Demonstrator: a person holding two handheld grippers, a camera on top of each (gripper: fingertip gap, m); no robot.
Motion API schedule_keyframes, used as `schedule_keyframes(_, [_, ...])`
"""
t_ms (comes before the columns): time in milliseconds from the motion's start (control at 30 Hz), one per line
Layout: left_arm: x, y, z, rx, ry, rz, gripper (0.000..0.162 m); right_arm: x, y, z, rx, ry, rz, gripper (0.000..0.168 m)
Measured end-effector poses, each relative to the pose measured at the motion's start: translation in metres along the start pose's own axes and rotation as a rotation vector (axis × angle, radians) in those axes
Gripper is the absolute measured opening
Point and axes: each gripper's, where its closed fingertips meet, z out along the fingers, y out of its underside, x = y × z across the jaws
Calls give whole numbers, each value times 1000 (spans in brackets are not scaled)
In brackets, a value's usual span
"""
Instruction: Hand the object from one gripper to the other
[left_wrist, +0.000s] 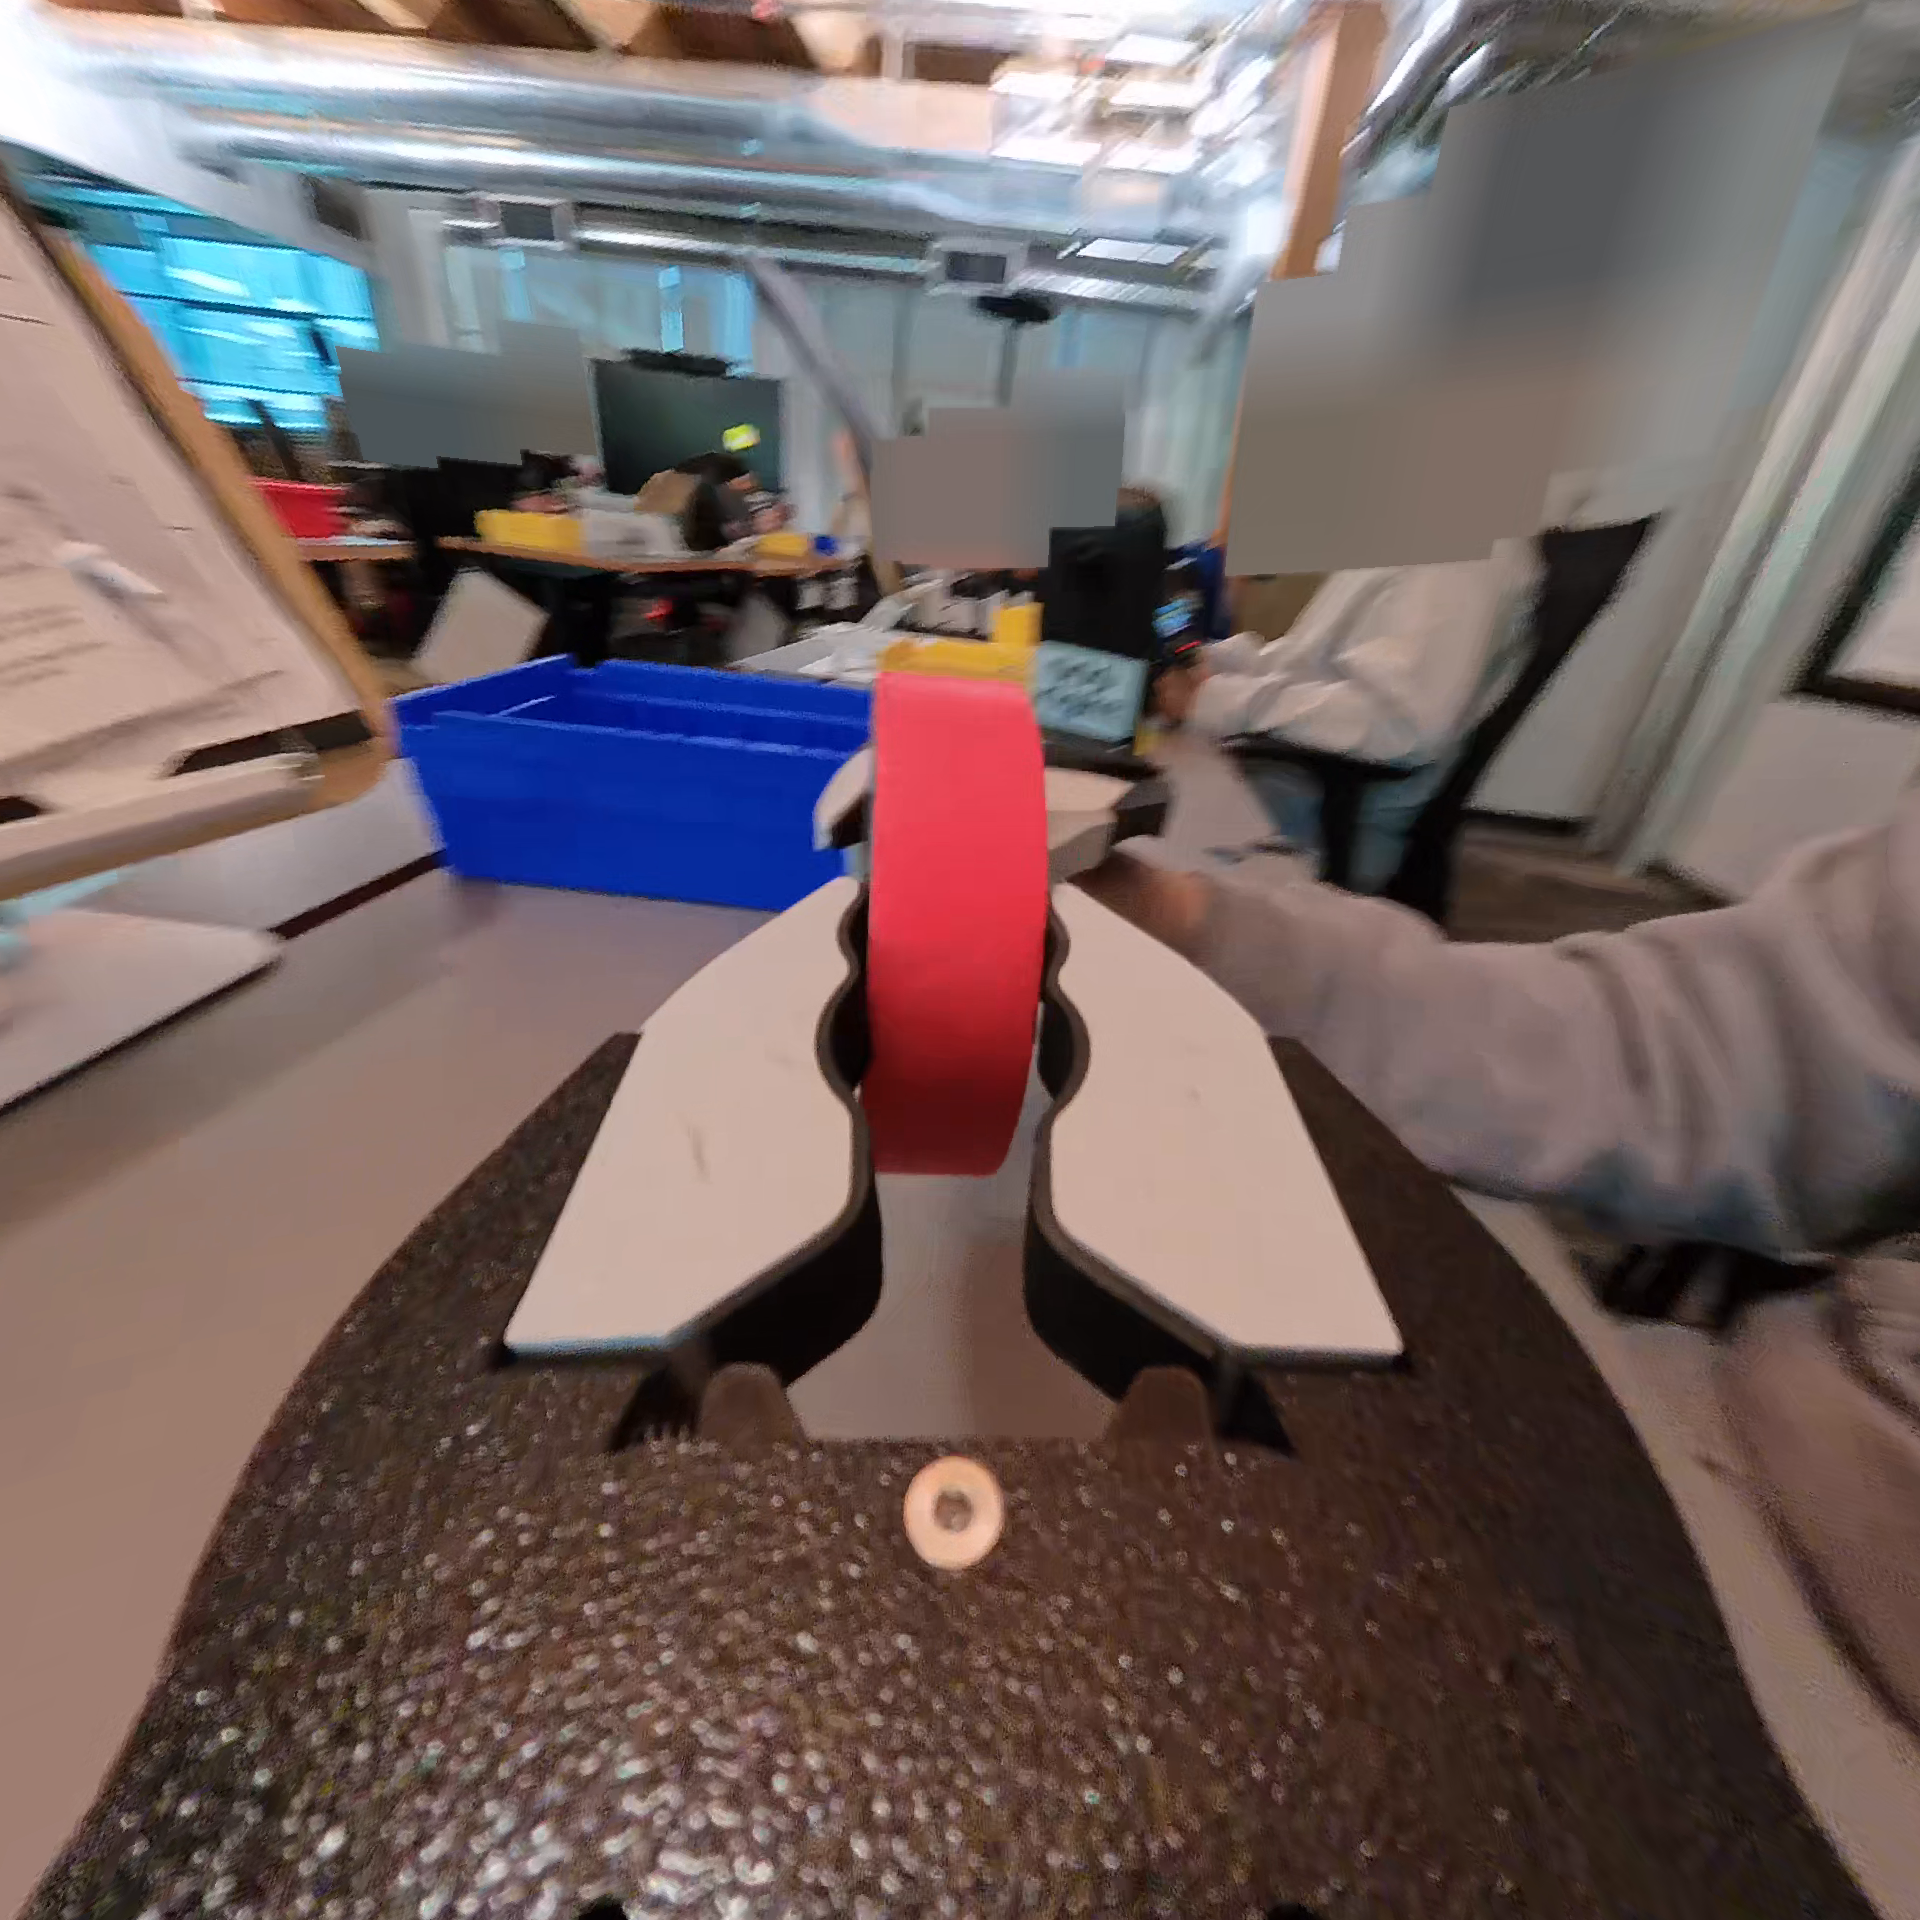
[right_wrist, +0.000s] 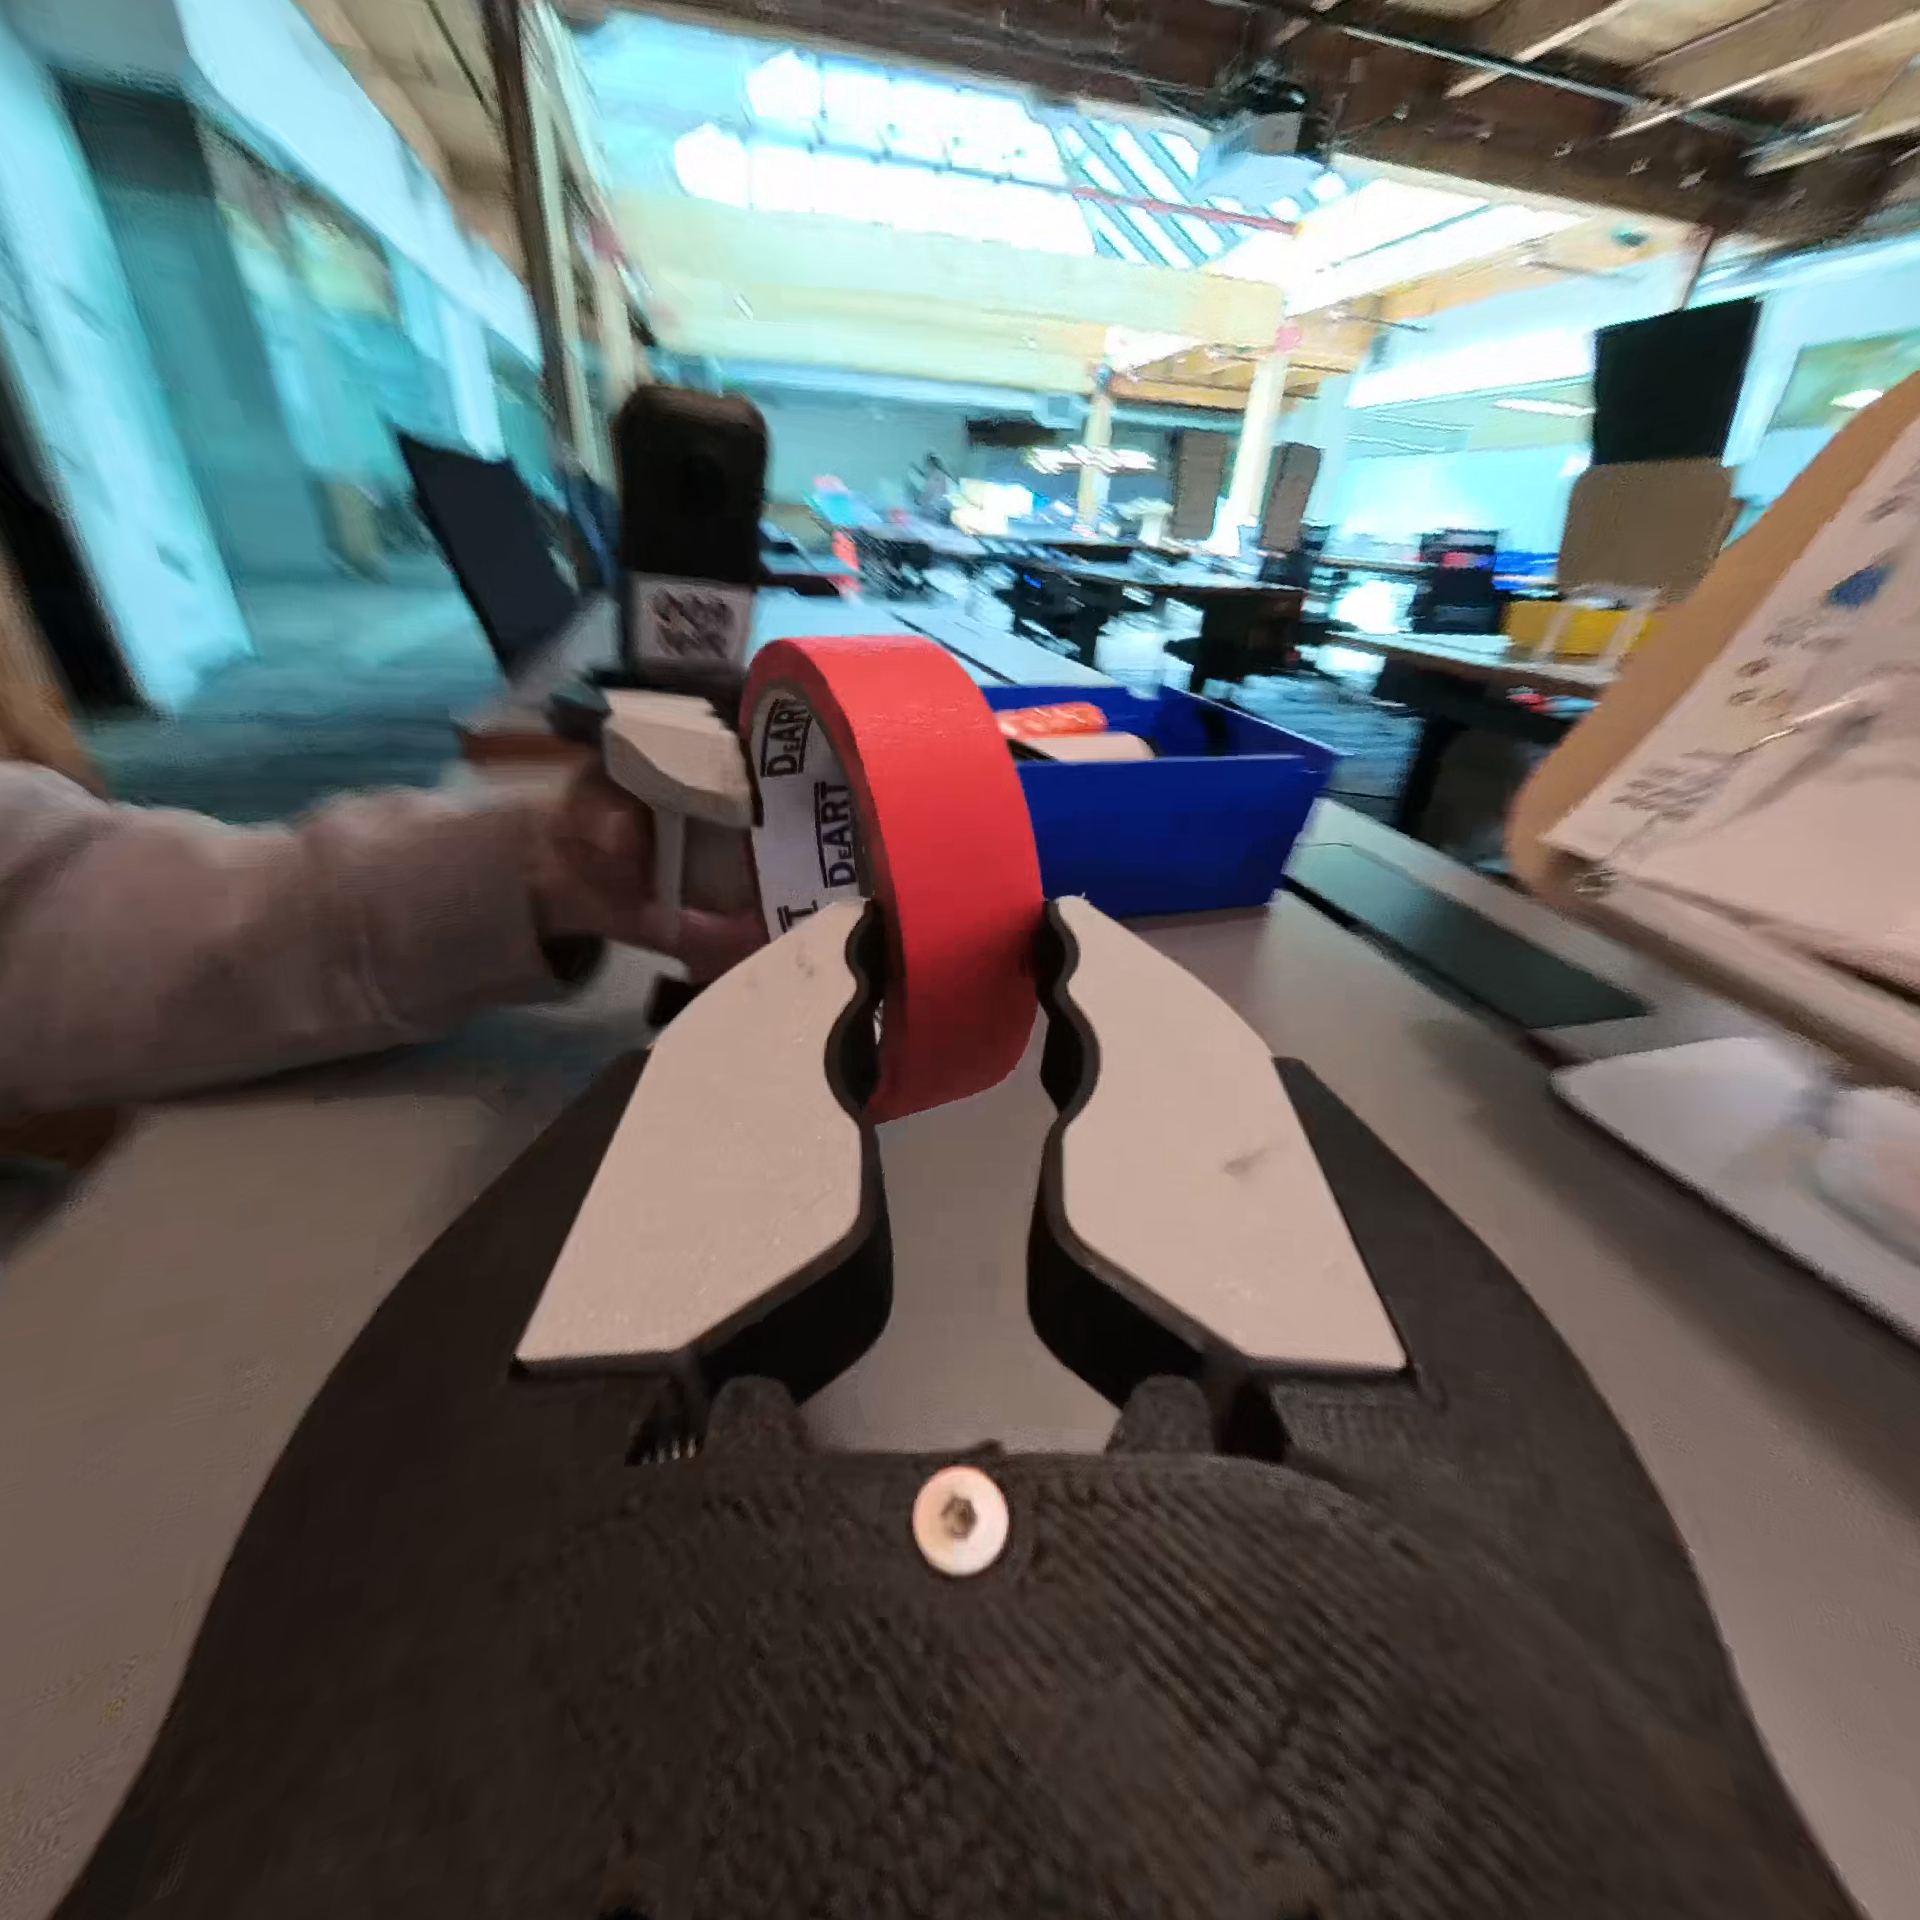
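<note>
A red roll of tape (left_wrist: 956, 914) stands on edge in the air above the grey table (left_wrist: 260, 1195). My left gripper (left_wrist: 956, 920) is shut on its near rim, one finger on each flat side. Behind the roll, a finger (left_wrist: 1091, 821) of my right gripper reaches in from the right, held by a hand in a grey sleeve (left_wrist: 1558, 1039). In the right wrist view my right gripper (right_wrist: 956, 920) is shut on the same tape (right_wrist: 935, 852), which tilts left and shows its white core. A finger (right_wrist: 675, 764) of my left gripper touches the roll's far left side.
A blue bin (left_wrist: 623, 790) stands on the table beyond the tape, and holds an orange thing and a white roll in the right wrist view (right_wrist: 1164, 821). A tilted cardboard board with papers (left_wrist: 125, 582) (right_wrist: 1745, 727) stands beside it. A seated person (left_wrist: 1382, 665) is at the back right. The gap from one gripper's tips to the other's is roughly 4 cm.
</note>
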Motion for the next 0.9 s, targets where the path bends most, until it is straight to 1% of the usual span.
schedule_keyframes(33, [-8,4,-1,-37,-73,61,31,3,3,0,-52,56,-91,28])
schedule_keyframes(100, [-23,12,-4,-133,-217,232,48,12,7,0,-158,187,-285,28])
schedule_keyframes(133, [-27,14,-6,-173,-264,321,51,16,10,-1,-223,240,-390,28])
schedule_keyframes(167, [-27,14,-7,-199,-291,390,51,20,15,-3,-296,284,-500,28])
schedule_keyframes(233, [-28,13,-7,-225,-325,456,52,24,22,-5,-413,332,-680,28])
schedule_keyframes(300, [-27,20,-4,-274,-322,492,55,19,23,-2,-435,320,-745,28])
schedule_keyframes(400, [-29,33,-2,-357,-336,585,53,12,23,2,-460,299,-821,28])
schedule_keyframes(500, [-27,31,1,-355,-340,649,30,10,31,4,-514,288,-890,28])
schedule_keyframes(533, [-27,33,1,-369,-337,657,30,10,31,4,-512,284,-878,28])
schedule_keyframes(633, [-28,36,1,-388,-312,597,29,10,33,4,-475,269,-816,29])
schedule_keyframes(700, [-27,30,2,-334,-311,562,28,10,28,3,-390,264,-735,40])
schedule_keyframes(733, [-29,24,1,-293,-326,516,28,9,22,1,-322,260,-668,45])
schedule_keyframes(800, [-32,8,-5,-174,-334,398,28,12,4,-3,-154,253,-444,57])
schedule_keyframes(867, [-32,-15,-12,18,-306,221,27,15,-12,-5,26,201,-146,64])
schedule_keyframes(900, [-30,-26,-15,121,-266,130,27,13,-18,-5,112,147,0,66])
